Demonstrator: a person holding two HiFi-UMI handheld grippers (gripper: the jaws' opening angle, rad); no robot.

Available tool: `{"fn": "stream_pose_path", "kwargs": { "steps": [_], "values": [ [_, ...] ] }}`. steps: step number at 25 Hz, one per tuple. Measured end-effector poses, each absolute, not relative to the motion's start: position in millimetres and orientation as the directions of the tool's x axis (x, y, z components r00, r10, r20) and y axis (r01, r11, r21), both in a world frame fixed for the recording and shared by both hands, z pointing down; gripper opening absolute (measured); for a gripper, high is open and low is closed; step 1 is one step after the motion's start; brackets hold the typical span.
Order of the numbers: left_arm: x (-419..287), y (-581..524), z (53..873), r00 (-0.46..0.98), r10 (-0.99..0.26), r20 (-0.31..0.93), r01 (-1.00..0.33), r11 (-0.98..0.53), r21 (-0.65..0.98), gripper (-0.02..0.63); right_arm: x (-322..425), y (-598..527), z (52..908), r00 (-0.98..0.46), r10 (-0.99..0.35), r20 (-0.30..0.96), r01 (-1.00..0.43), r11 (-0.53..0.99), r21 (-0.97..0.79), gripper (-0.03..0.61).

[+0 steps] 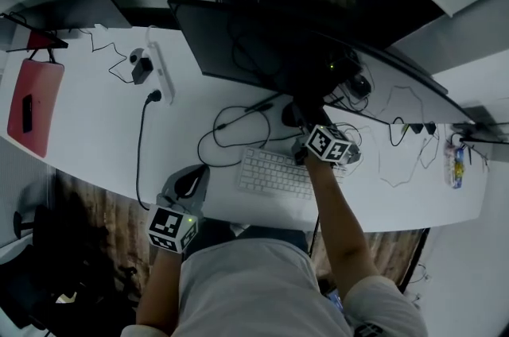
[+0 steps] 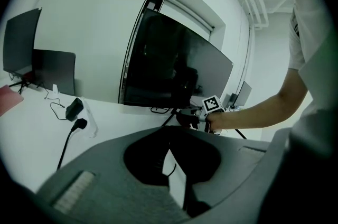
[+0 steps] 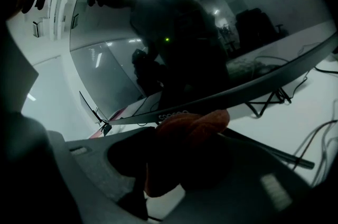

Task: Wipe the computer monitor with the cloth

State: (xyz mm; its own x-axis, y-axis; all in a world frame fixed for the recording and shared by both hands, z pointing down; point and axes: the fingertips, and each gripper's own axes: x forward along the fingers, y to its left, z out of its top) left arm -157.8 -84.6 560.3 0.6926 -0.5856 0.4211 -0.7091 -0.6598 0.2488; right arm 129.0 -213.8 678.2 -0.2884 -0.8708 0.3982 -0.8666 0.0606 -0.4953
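Observation:
A wide dark curved monitor (image 1: 262,49) stands at the back of the white desk (image 1: 87,137); its screen (image 3: 190,43) fills the right gripper view, and it shows in the left gripper view as the monitor (image 2: 174,67). My right gripper (image 1: 306,133) is shut on an orange-brown cloth (image 3: 185,143), held just below the monitor's lower edge above the keyboard. The cloth is hidden in the head view. My left gripper (image 1: 187,184) hangs at the desk's near edge, far from the monitor. Its jaws (image 2: 171,175) stand almost together with nothing between them.
A white keyboard (image 1: 274,172) lies under the right gripper. Black cables (image 1: 231,129) loop across the desk. A power strip (image 1: 163,73) with an adapter and plug lies at left, a red folder (image 1: 33,105) at far left. More cables and a small bottle (image 1: 456,164) are at right.

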Motion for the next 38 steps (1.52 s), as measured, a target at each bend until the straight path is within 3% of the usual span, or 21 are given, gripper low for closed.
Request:
{"fn": "stream_pose_path", "kwargs": {
  "steps": [17,38],
  "values": [
    [-242.8,-103.1,567.2,0.679,-0.589,0.437,-0.72,-0.652,0.239,0.009,32.6,-253.8,677.6,-0.298,-0.882,0.365,-0.851,0.072,-0.52,0.178],
    [-310.7,-119.6,571.4,0.625,-0.647,0.436,-0.774,-0.589,0.235,0.009,-95.2,-298.0,674.8,-0.426,-0.843,0.33,-0.805,0.187,-0.563,0.179]
  ]
}}
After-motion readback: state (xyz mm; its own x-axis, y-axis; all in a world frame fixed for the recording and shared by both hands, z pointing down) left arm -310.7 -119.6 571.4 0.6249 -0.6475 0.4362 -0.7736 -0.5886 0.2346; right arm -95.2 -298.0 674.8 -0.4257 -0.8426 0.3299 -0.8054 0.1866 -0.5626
